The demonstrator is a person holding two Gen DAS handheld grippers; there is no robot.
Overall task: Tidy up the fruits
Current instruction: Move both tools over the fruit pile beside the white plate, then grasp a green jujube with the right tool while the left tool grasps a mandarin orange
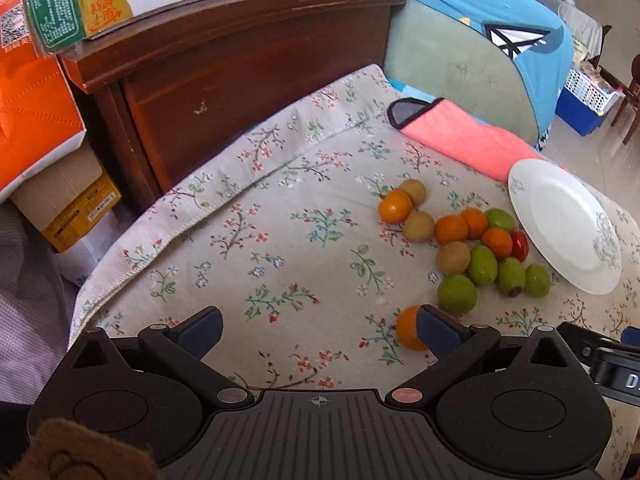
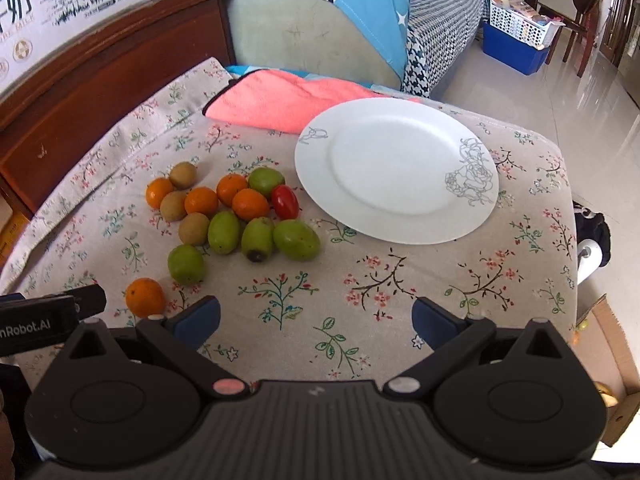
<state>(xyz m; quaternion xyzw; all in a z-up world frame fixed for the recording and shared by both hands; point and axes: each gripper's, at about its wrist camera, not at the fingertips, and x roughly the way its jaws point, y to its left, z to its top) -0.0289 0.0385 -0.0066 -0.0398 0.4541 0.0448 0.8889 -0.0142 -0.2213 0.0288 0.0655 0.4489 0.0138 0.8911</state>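
Observation:
A pile of small fruits lies on the floral cloth: several oranges, green jujubes, brown longans and one red tomato. It also shows in the left wrist view. An empty white plate sits to its right, also in the left wrist view. One orange lies apart, nearest me; in the left wrist view this orange sits just inside the right finger. My left gripper is open above the cloth. My right gripper is open and empty, in front of the plate.
A pink towel lies behind the plate. A dark wooden headboard with cartons on top stands at the back left. A blue-covered sofa is behind. The table edge drops to the floor on the right.

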